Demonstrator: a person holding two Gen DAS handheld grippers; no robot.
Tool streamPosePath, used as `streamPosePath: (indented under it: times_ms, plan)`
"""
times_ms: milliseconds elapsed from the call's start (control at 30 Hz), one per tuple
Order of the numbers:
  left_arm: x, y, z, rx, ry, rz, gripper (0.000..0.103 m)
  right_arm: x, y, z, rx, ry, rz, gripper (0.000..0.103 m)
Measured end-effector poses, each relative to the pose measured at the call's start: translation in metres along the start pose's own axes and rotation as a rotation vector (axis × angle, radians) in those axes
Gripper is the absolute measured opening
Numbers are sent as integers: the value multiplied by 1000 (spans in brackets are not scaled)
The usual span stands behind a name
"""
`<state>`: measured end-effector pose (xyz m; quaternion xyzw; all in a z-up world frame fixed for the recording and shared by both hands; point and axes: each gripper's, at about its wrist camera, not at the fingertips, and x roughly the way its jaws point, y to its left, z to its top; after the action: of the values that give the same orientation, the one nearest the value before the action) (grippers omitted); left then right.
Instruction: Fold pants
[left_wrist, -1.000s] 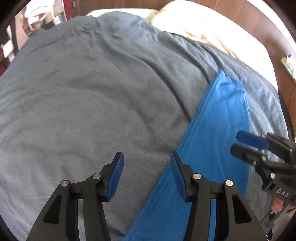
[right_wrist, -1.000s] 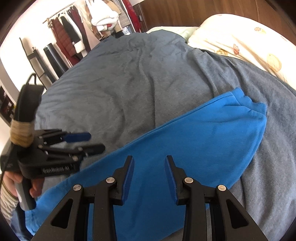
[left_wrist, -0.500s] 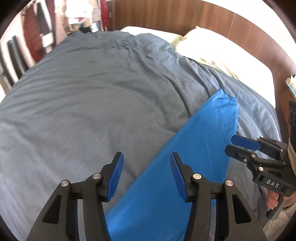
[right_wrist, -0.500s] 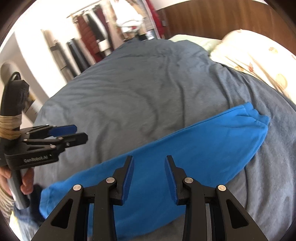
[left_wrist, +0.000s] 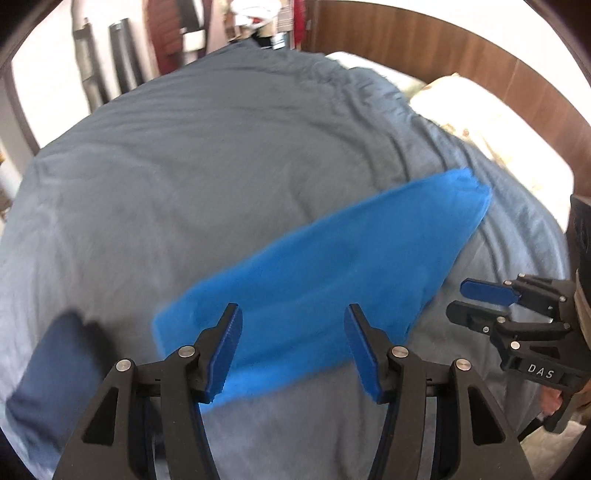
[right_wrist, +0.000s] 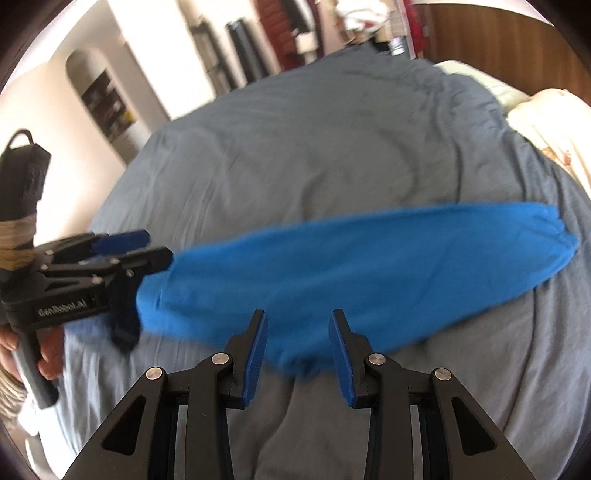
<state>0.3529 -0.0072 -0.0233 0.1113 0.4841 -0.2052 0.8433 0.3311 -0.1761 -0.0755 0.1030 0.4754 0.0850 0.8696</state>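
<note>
Bright blue pants (left_wrist: 332, 266) lie flat as a long strip on the grey bed cover (left_wrist: 207, 158), cuffs toward the pillows. In the right wrist view the pants (right_wrist: 369, 269) run from left to right. My left gripper (left_wrist: 291, 350) is open and empty, above the near edge of the pants at their left end. My right gripper (right_wrist: 295, 350) is open and empty, above the near edge at mid-length. Each gripper also shows in the other's view: the right one (left_wrist: 469, 299) at the right, the left one (right_wrist: 155, 247) at the pants' left end.
A dark blue folded garment (left_wrist: 59, 373) lies on the cover left of the pants. Cream pillows (left_wrist: 491, 122) and a wooden headboard (left_wrist: 424, 44) are at the far right. A clothes rack (right_wrist: 314, 26) and shelves (right_wrist: 107, 103) stand beyond the bed.
Both grippers have pulled back and risen from the pants. The views have swung, so the whole strip of pants and the dark garment now show. Both jaws stay open.
</note>
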Motion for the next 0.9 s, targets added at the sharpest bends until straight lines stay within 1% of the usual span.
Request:
streamPosePath:
  times_ms: [200, 300, 400, 500, 567, 667, 767, 900]
  plan:
    - [7, -6, -42, -74, 56, 78, 57, 18, 6, -30, -107, 94, 52, 35]
    - [18, -11, -53, -116, 81, 93, 57, 29, 6, -36, -170, 117, 69, 35]
    - [25, -15, -62, -159, 93, 90, 57, 42, 4, -35, -222, 143, 92, 35]
    - [36, -21, -66, -179, 113, 98, 57, 54, 1, -35, -245, 171, 115, 34]
    - [42, -27, -66, -181, 127, 88, 57, 60, 1, -35, -261, 185, 127, 34]
    - [48, -34, -66, -174, 146, 62, 57, 67, 2, -37, -299, 190, 131, 34]
    - [51, -40, -67, -151, 156, 62, 57, 73, 1, -37, -321, 203, 155, 34]
    - [55, -40, -66, -153, 167, 59, 57, 81, 0, -36, -347, 229, 185, 34]
